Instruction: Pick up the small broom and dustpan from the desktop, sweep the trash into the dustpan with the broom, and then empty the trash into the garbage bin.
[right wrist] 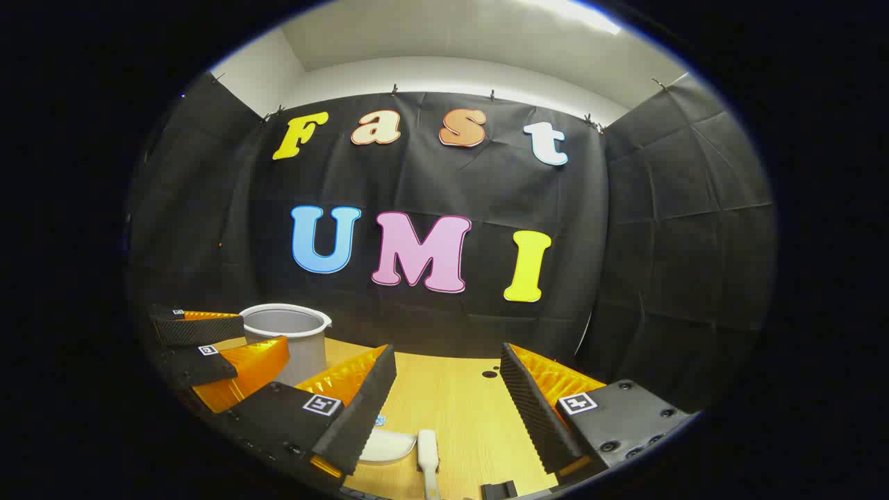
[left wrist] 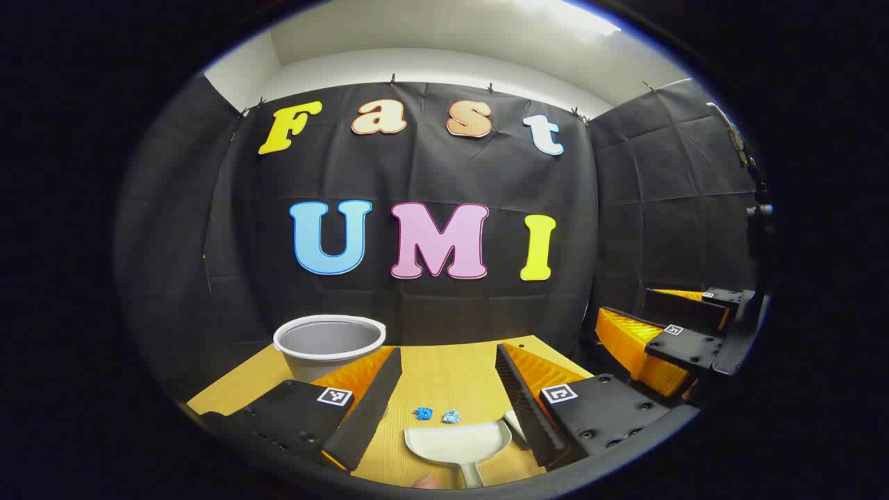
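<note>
A white dustpan (left wrist: 455,444) lies on the wooden desktop (left wrist: 444,375) just below my left gripper (left wrist: 448,354), which is open and holds nothing. Two small blue crumpled scraps (left wrist: 422,414) (left wrist: 451,417) lie just beyond the pan's lip. The tip of the white broom (left wrist: 514,423) pokes out beside the left gripper's right-hand finger. In the right gripper view the broom (right wrist: 427,451) lies on the desk below my open right gripper (right wrist: 448,354). The dustpan (right wrist: 385,444) and one blue scrap (right wrist: 380,420) sit to its left, partly behind a finger.
A white garbage bin (left wrist: 328,344) stands at the back left of the desk, also seen as the bin (right wrist: 285,330). The right gripper (left wrist: 621,305) hovers off the desk's right edge. The left gripper (right wrist: 257,337) is near the bin. A small hole (right wrist: 489,373) marks the desktop.
</note>
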Demonstrator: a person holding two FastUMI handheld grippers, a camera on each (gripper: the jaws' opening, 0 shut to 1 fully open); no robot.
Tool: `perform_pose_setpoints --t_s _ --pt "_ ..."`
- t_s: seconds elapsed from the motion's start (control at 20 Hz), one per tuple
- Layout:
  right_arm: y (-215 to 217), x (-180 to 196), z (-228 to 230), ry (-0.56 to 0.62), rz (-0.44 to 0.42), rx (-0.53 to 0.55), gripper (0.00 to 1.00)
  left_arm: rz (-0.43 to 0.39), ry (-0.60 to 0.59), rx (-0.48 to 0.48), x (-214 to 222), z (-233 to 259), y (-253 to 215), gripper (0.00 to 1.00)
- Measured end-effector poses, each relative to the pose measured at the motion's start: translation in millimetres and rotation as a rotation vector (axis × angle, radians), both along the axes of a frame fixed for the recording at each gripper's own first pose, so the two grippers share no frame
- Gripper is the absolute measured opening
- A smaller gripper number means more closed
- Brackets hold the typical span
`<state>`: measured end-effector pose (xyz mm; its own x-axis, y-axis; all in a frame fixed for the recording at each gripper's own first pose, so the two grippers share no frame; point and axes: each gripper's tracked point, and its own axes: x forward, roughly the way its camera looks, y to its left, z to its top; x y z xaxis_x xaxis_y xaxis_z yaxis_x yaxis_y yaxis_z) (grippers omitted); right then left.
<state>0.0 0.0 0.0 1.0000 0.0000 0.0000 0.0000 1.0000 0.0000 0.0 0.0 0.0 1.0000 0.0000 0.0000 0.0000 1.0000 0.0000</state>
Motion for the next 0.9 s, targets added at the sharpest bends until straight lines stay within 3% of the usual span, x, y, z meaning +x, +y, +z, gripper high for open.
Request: perform_pose_setpoints --t_s 0.2,0.25,0.3,0.4,0.45,0.5,0.6,0.65,0.85,0.9 --pt "2 -3 -4 0.011 0.0 -0.004 0.93 -0.01 0.009 -0.005 0 -7 -2 0.83" --pt "2 -3 -5 0.015 0.0 -0.002 0.98 -0.011 0.017 -0.009 1 -10 -1 0.83" --pt "2 -4 -5 0.018 -0.001 -0.002 0.93 -0.014 0.021 -0.014 0 -11 -2 0.83" --pt "0 -5 -6 0.021 -0.007 -0.002 0.97 -0.019 0.018 -0.015 -1 -11 -4 0.81" --pt "0 -5 -6 0.021 -0.009 -0.003 0.93 -0.021 0.018 -0.01 0 -12 -6 0.83" --pt "-1 -6 -7 0.025 -0.012 -0.005 0.97 -0.023 0.018 -0.002 0 -12 -7 0.83" --pt "-3 -8 -7 0.028 -0.015 -0.006 0.93 -0.031 0.014 0.003 0 -12 -10 0.81" --pt "-5 -9 -6 0.027 -0.019 -0.006 0.98 -0.036 0.011 0.001 0 -11 -12 0.81" --pt "-10 -10 -5 0.024 -0.032 -0.007 0.98 -0.049 0.002 0.005 1 -9 -16 0.81" --pt "-11 -10 -5 0.025 -0.034 -0.008 0.92 -0.052 0.002 0.005 2 -9 -17 0.81"
